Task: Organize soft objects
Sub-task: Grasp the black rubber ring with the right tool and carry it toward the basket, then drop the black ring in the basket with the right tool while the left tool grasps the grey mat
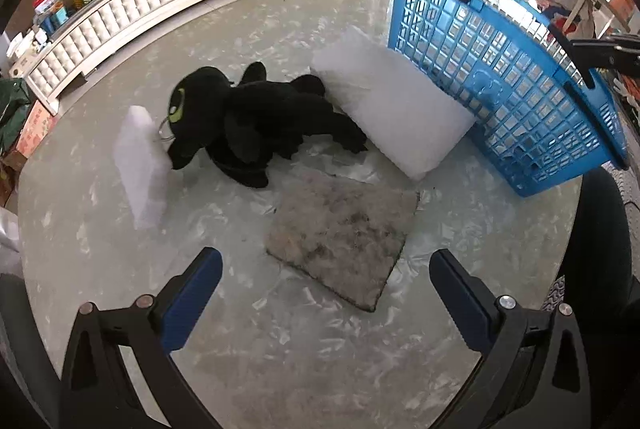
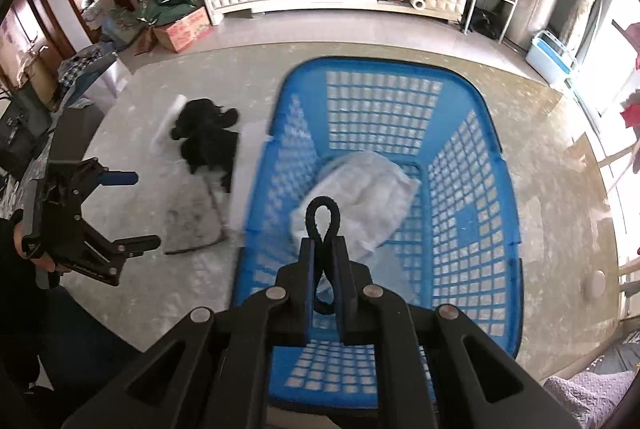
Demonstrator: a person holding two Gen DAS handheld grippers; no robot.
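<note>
Right gripper (image 2: 323,249) is clamped tight on a black loop (image 2: 322,219) (the basket's handle, by my reckoning), and the blue basket (image 2: 472,189) hangs tilted under it, one white pillow (image 2: 360,193) already lying inside. Left gripper (image 1: 326,293) is spread wide, holding nothing, hovering low over the table (image 1: 280,369).

Straight ahead of the left jaws, closest of all, lies the grey mat (image 1: 340,229), flat, its nearest corner pointing back at me. Beyond it to the left sprawls the black plush (image 1: 256,125), long axis running left to right, head touching a small white block (image 1: 140,165) that stands on edge. To the right, a big white pillow (image 1: 392,113) runs diagonally, its far side pressed against the basket's wall.

So the left hand is the nearer one for everything loose; the right is busy with the basket. The basket sits to the right of the pile, mouth tipped up and toward me, so I judge the next pick travels rightward and up over the rim.

Room check: open tabletop in front of and left of the mat, a clean approach. Tight spot is the pillow wedged against the basket; lifting that could nudge it. The mat's thin edge may need a low, flat pinch.
</note>
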